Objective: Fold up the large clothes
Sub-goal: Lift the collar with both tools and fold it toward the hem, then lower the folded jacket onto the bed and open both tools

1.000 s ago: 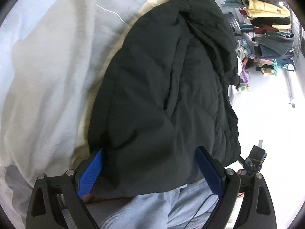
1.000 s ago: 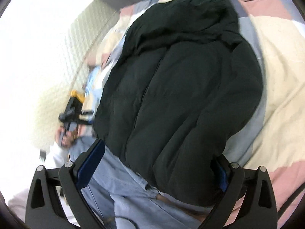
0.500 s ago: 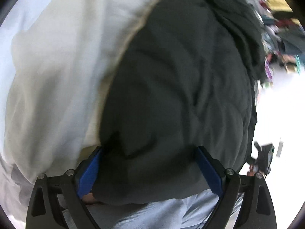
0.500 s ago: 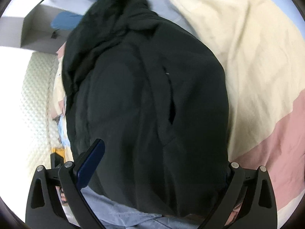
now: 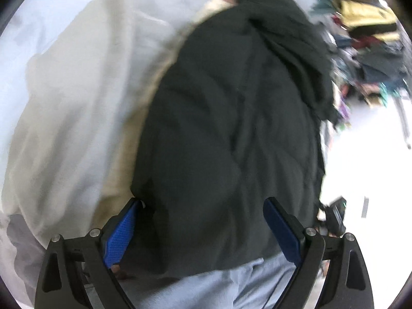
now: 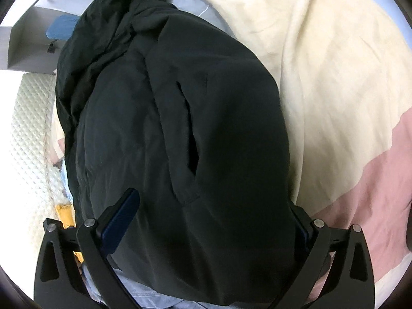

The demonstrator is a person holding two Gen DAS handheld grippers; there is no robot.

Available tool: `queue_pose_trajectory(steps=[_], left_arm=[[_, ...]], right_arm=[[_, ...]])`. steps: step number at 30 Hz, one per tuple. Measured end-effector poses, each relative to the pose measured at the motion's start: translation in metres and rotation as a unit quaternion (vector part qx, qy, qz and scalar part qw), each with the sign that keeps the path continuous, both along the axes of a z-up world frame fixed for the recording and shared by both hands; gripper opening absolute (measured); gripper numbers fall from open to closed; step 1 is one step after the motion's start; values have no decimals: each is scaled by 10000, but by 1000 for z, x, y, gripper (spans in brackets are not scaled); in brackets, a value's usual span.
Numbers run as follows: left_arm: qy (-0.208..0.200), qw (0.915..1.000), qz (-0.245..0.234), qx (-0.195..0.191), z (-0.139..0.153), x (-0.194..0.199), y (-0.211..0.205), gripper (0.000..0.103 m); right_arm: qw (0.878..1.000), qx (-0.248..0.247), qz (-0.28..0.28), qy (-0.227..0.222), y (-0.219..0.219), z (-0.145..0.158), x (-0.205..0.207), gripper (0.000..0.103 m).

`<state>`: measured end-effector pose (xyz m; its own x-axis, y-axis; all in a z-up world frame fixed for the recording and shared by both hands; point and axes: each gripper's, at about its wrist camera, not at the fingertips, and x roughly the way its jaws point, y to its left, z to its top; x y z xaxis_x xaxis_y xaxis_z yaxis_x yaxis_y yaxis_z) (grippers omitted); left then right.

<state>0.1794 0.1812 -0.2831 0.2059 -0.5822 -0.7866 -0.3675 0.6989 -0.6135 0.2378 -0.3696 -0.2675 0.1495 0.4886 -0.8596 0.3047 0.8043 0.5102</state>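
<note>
- The bed [image 6: 334, 82] filled most of both views, its cover in cream, pink and pale blue blocks, rumpled.
- A quilted white mattress edge [image 6: 31, 128] showed at the left of the right wrist view, with a grey shelf unit [image 6: 28, 49] beyond it.
- A rack of piled clothes [image 5: 368, 33] stood at the far right of the left wrist view, blurred, over a bright floor.
- The jacket [image 6: 180, 128], dark and padded, lay bunched on the bed, hood end away from the cameras, a slit pocket showing on top.
- Its near hem hung over light blue trousers [image 5: 231, 285] at the bottom of both views.
- The left gripper [image 5: 203, 229] was spread wide, the jacket hem between its blue pads [image 5: 119, 234], not pinched.
- The right gripper [image 6: 211, 229] was likewise wide apart, with jacket bulk lying between the fingers and covering the right one.
</note>
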Motion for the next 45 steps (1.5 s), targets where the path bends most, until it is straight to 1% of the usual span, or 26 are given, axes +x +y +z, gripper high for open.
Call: queue_pose_trajectory(steps=[2, 4, 5, 6, 8, 9, 10, 11, 12, 13, 14, 15, 16, 17, 18, 19, 21, 23, 27, 30, 32, 33, 37, 38, 41, 45], left_arm=[[154, 9997, 54, 158, -7, 3, 1, 94], [217, 9997, 17, 131, -12, 6, -1, 92], [210, 9997, -93, 49, -14, 9, -8, 92], [174, 9996, -202, 30, -15, 10, -12, 92], [-45, 9990, -426, 122, -11, 11, -25, 92], [-212, 9984, -499, 141, -7, 12, -31, 91], [-299, 9981, -513, 151, -5, 11, -32, 86], [-386, 9979, -503, 145, -2, 10, -35, 81], [-464, 9977, -473, 116, -1, 10, -36, 71], [-537, 9976, -423, 92, 2, 10, -34, 62], [-610, 9974, -368, 63, 5, 9, -31, 57], [-670, 9972, -317, 52, 8, 7, -29, 45], [-717, 9971, -267, 55, 8, 5, -25, 34], [-815, 9965, -188, 34, 15, 2, -23, 30], [-950, 9954, -138, 12, 20, -1, -21, 20], [-1171, 9931, -74, -7, 27, -5, -16, 15], [-1586, 9873, 15, -58, 48, -16, -13, 11], [-1825, 9828, 202, -208, 64, -28, -3, 9], [-2019, 9759, 645, -524, 87, -41, 19, 5], [-2203, 9703, 787, -616, 111, -50, 35, 4], [-2375, 9655, 824, -686, 131, -62, 45, 4], [-2443, 9637, 814, -704, 138, -73, 59, 4], [-2706, 9566, 753, -774, 174, -101, 68, 4], [-2746, 9555, 739, -788, 182, -108, 67, 4], [-2806, 9514, 765, -1017, 205, -138, 64, 4], [-2921, 9490, 706, -955, 237, -174, 60, 4]], right_arm=[[10000, -55, 70, 39, 3, 1, 0, 101], [9998, 94, 175, -1, 8, 1, 2, 101], [9995, 208, 216, -45, 10, 3, 2, 102], [9986, 394, 309, -150, 14, 6, 2, 102], [9969, 550, 448, -342, 16, 16, 0, 100], [9951, 642, 535, -525, 20, 23, -1, 94], [9940, 659, 581, -659, 23, 29, -2, 90], [9927, 633, 635, -801, 25, 35, -4, 80], [9920, 596, 662, -896, 25, 40, -6, 67], [9911, 541, 675, -1017, 25, 45, -8, 60], [9904, 481, 648, -1124, 24, 49, -10, 40], [9903, 417, 581, -1195, 23, 52, -11, 21], [9901, 388, 517, -1244, 21, 54, -12, 16], [9894, 413, 481, -1305, 20, 56, -14, 14], [9880, 442, 466, -1406, 19, 61, -16, 12], [9869, 471, 478, -1468, 18, 64, -17, 11], [9833, 561, 549, -1643, 16, 75, -22, 9], [9796, 657, 588, -1805, 9, 90, -30, 7], [9711, 700, 691, -2177, -3, 122, -50, 4], [9629, 758, 822, -2455, -17, 148, -72, 4], [9570, 794, 846, -2658, -22, 163, -86, 4], [9543, 837, 817, -2751, -26, 171, -94, 3], [9446, 975, 749, -3043, -34, 195, -122, 3], [9422, 1002, 746, -3109, -36, 200, -130, 3], [9353, 1088, 741, -3285, -39, 222, -156, 4], [9284, 1090, 747, -3473, -45, 253, -195, 4]])
